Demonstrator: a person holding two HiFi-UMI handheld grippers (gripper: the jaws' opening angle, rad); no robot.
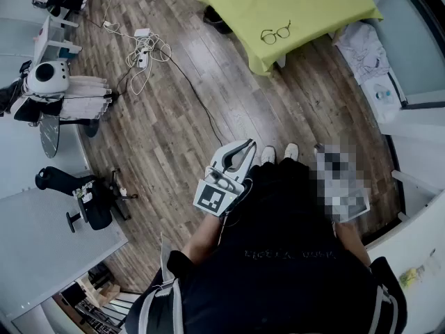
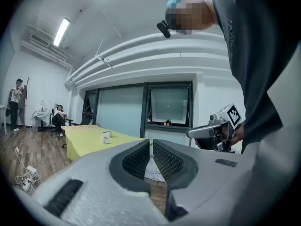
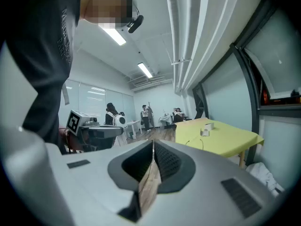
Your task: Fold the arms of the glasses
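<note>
Holding left gripper (image 2: pixel 151 147) and right gripper (image 3: pixel 153 147) clenched empty, we are judging the twelve-o'clock glasses (image 1: pixel 276 33) light, fragile, best pinched mid-arm.

A yellow-green surface (image 1: pixel 306 5) is standing on the wooden floor (image 1: pixel 174 117). White cables (image 1: pixel 142 53) are lying tangled on the floor nearby, and a black office chair (image 1: pixel 96 207) is sitting at the left.

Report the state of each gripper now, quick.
Left gripper: closed, holding nothing.
Right gripper: closed, holding nothing.
</note>
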